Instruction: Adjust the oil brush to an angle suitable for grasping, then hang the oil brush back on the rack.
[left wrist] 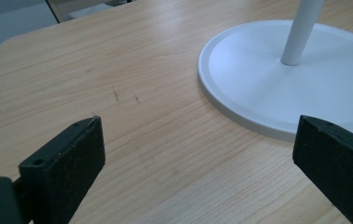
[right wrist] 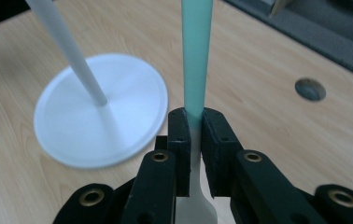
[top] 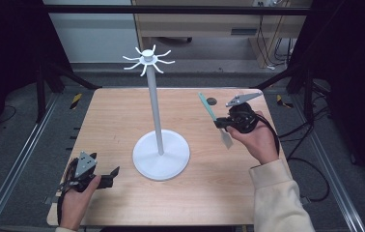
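Black pads of the right tongs (right wrist: pixel 193 135) are pressed together on a flat utensil with a long mint-green handle and a pale white blade (right wrist: pixel 197 65), pinching it at the neck where green turns to white. In the high view the utensil (top: pixel 208 107) hangs above the light wooden surface (top: pixel 113 116), handle slanting toward eleven o'clock, blade dropping toward five o'clock below the right tongs (top: pixel 220 124).

Hanging it looks like the step in hand. To do that well, I judge the grip should stay firm at the neck so the handle cannot swivel, and the hand should rise toward the ring of white curved hooks (top: pixel 147 59) crowning the tall white pole stand (top: pixel 155 104), at about ten o'clock from the tongs. Whether the handle's end has a hole I cannot tell; that end must meet a hook squarely, approached slowly, since the thin pole could rock on its round white base (top: pixel 161 154).

The left tongs (top: pixel 111 174) rest at seven o'clock on the surface, spread wide and holding nothing, just beside the base (left wrist: pixel 258 88).
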Motion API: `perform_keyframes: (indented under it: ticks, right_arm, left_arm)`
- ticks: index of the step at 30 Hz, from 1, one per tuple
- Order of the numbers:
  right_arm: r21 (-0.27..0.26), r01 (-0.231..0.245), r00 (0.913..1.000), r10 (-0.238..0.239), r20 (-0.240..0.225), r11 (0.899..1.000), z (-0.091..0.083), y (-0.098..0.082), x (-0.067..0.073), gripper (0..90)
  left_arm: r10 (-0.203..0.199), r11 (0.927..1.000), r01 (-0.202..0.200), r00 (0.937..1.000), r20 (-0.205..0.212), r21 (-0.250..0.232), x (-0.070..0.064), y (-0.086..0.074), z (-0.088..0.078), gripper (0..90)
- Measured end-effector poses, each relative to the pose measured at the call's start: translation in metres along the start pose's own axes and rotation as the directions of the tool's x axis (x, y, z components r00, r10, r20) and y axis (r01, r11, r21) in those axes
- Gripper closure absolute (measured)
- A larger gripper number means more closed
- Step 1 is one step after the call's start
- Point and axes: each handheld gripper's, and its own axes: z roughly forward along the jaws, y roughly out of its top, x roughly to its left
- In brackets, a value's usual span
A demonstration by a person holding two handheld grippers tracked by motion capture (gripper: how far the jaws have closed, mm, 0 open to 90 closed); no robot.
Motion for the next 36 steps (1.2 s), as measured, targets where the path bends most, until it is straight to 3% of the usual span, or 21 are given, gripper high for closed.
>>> perform_keyframes:
  ticks: [5,11,21,36]
  right_arm:
    - [-0.099,-0.026,0.9984,0.021,-0.052,0.995,0.008,0.016,0.008,82.4]
    - [-0.114,-0.005,0.9984,-0.002,-0.057,0.993,0.01,0.022,0.022,82.3]
    - [-0.215,-0.022,0.9973,0.006,-0.073,0.976,-0.009,0.029,0.035,82.4]
    - [-0.331,0.03,0.9956,-0.058,-0.074,0.943,-0.038,0.044,0.061,82.3]
  left_arm:
    - [-0.032,0.9995,0.032,0.9993,-0.021,0.001,0.008,-0.003,0.001,2.1]
    - [-0.052,0.9983,0.051,0.9981,-0.034,-0.029,0.015,-0.001,-0.004,2.1]
    - [-0.061,0.9969,0.059,0.9975,-0.035,-0.053,0.018,0.001,-0.006,2.1]
    - [-0.07,0.9951,0.067,0.9971,-0.031,-0.073,0.02,0.002,-0.01,2.1]
